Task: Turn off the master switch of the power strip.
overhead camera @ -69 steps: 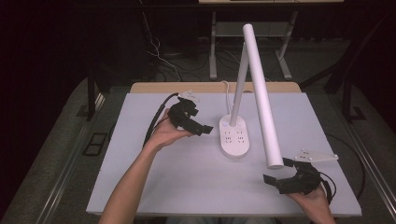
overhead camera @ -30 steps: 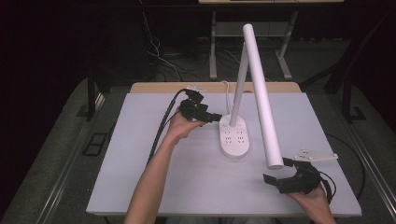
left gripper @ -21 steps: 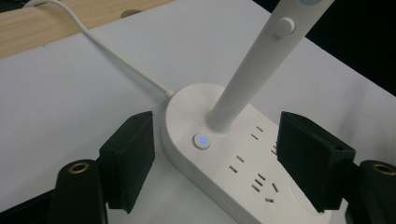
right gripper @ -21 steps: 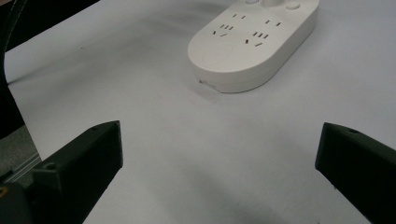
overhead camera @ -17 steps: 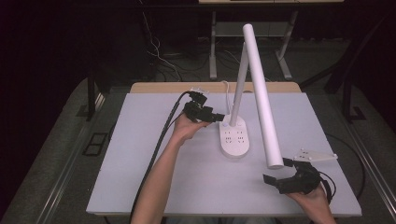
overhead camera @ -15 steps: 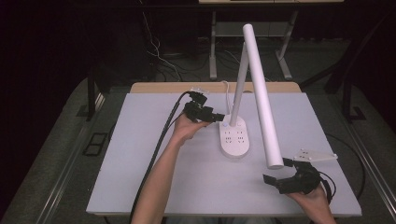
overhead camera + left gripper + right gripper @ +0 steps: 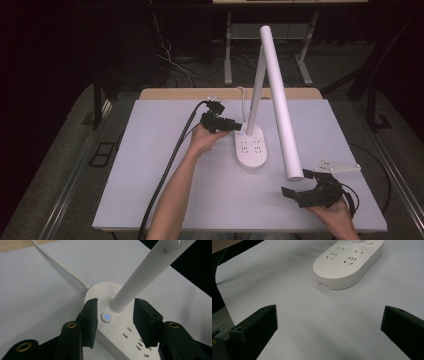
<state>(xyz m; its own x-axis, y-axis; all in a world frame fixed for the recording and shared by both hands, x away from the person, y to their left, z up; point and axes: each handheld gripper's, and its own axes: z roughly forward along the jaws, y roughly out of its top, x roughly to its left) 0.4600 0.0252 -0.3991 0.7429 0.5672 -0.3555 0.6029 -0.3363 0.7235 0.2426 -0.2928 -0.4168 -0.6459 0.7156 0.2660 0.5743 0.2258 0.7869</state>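
Closing in from mid-table, the left gripper (image 7: 113, 322) now straddles the lamp base (image 7: 251, 148), jaws parted and empty around its lit power button (image 7: 106, 317), while the right gripper (image 7: 305, 189) idles wide open.

White surface (image 7: 150, 165) with wood far edge, on grey floor (image 7: 60, 165). Beyond surface: dark room, metal desk legs (image 7: 228, 50), loose cables (image 7: 165, 55).
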